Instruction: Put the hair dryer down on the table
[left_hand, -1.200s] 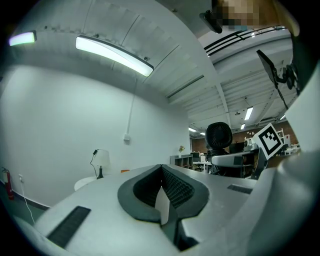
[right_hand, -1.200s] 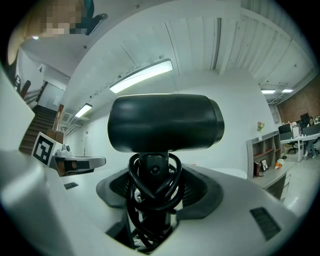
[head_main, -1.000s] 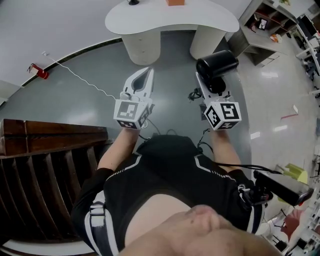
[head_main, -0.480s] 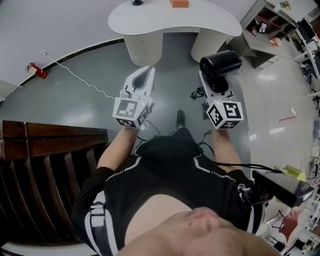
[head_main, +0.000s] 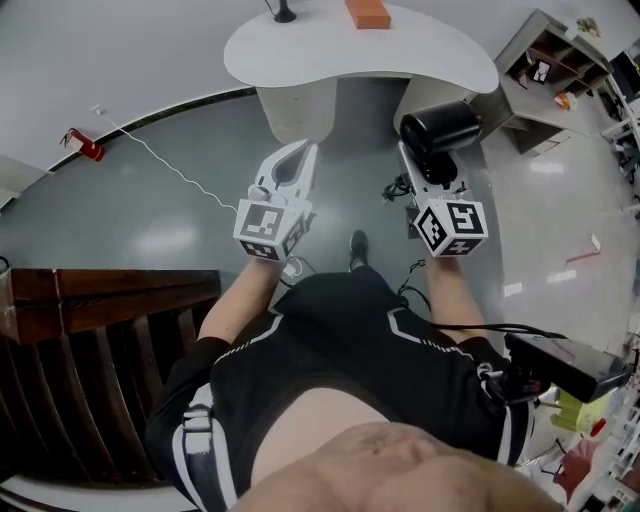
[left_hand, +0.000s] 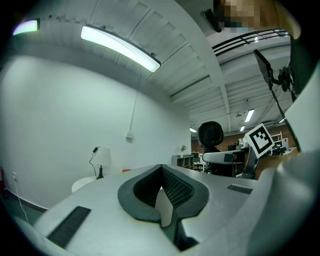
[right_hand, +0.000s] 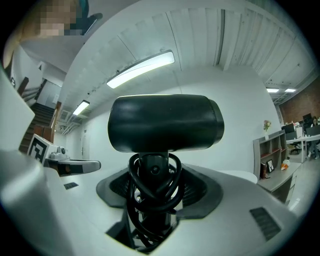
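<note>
The black hair dryer (head_main: 440, 126) stands upright in my right gripper (head_main: 427, 160), whose jaws are shut on its handle. In the right gripper view the barrel (right_hand: 165, 122) lies crosswise above the jaws, and the cord is coiled round the handle (right_hand: 152, 200) between the pads. My left gripper (head_main: 306, 148) is held level beside it, shut with nothing in it; its tips meet in the left gripper view (left_hand: 161, 169). The white kidney-shaped table (head_main: 420, 60) lies ahead of both grippers. The hair dryer (left_hand: 210, 135) also shows at the right of the left gripper view.
On the table stand an orange box (head_main: 370, 14) and a lamp base (head_main: 285, 14). A white cable (head_main: 170, 165) runs over the grey floor at the left. A dark wooden rack (head_main: 100, 310) is at my left, shelves (head_main: 545, 70) at the right.
Both grippers have moved forward toward the table, which now sits larger and nearer in the head view. A shoe has come into sight between the arms. The grip on the hair dryer is unchanged.
</note>
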